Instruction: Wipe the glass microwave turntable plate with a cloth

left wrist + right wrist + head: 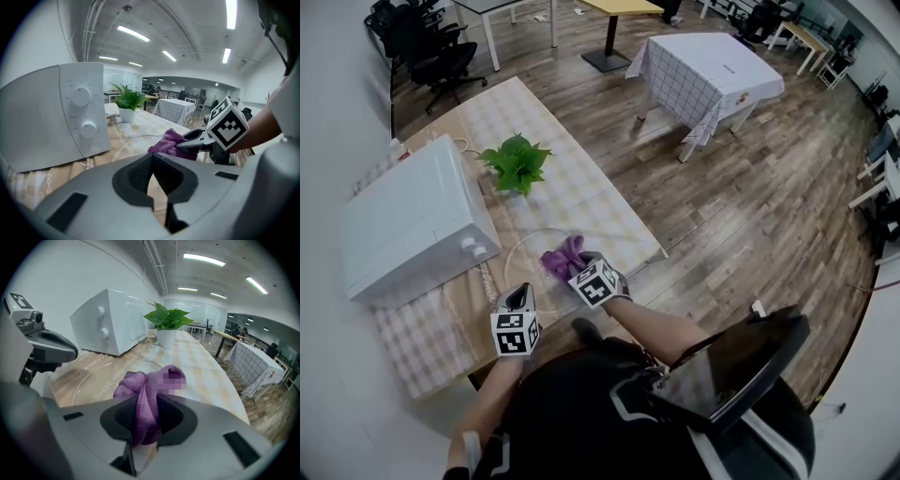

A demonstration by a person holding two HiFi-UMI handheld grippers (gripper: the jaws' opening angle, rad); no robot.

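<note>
Right gripper [146, 401]: jaws closed on a bunched purple cloth [136, 384]. The cloth stands up between the jaws and hangs below them, its free end over the near-right part of the glass plate [89, 380].

Left gripper [151, 156]: jaws brought together at the tips, with nothing seen between them. It sits at the near-left edge of the plate. Contact with the rim cannot be confirmed.

The plate lies flat on the table [586, 202], on a pale checked covering at the front edge nearest the person. It is just in front of the white microwave [412, 220], which has two round knobs on its face and its door shut. A potted green plant [517, 164] stands behind the plate, beside the microwave. A second table [703, 75] under a checked cover stands well apart across the wooden floor.
</note>
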